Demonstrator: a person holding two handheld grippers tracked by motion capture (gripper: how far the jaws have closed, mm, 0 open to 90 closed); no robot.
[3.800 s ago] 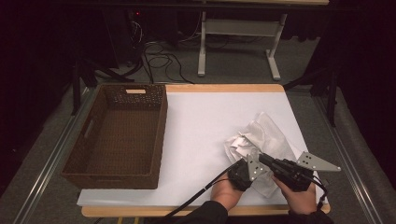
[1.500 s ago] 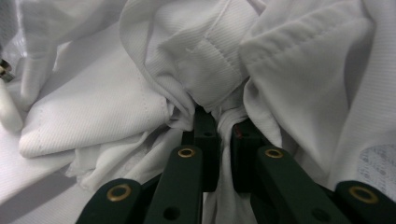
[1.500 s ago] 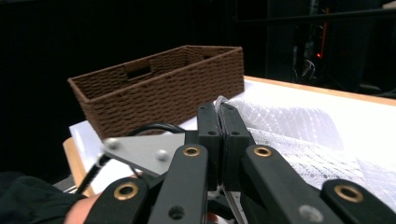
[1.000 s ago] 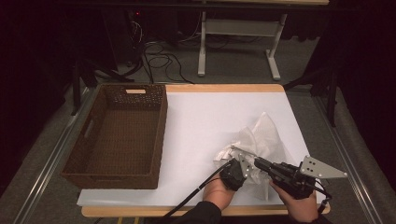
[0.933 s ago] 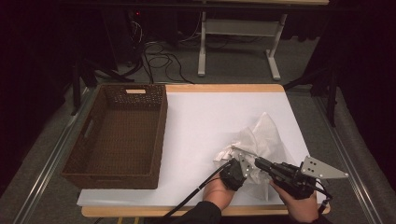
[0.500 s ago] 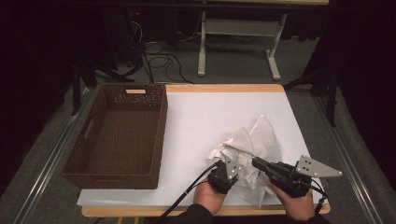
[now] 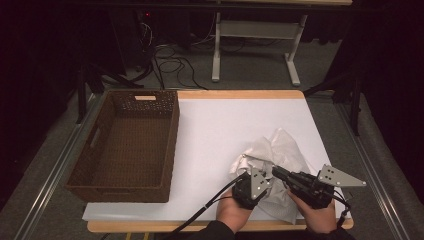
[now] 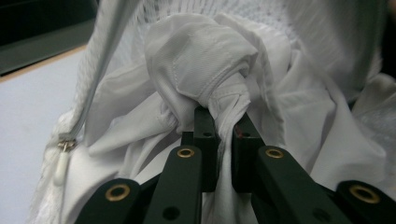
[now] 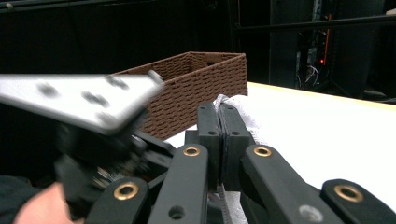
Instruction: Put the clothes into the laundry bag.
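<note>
Your left claw [image 8: 223, 135] and right claw [image 9: 221, 122] both clamp the white cloth [image 7: 280, 155], near right on the white-covered table [image 7: 225, 125]; wicker basket [image 7: 125, 145] left, dark room beyond.

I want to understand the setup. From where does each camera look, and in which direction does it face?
High view: above the person's side, looking forward and down on the table; both hands and grippers show.
Left gripper view: rides on the left gripper, facing the white cloth pinched between its jaws.
Right gripper view: rides on the right gripper, facing the basket.
All views share the cloth; high and right share the basket.
</note>
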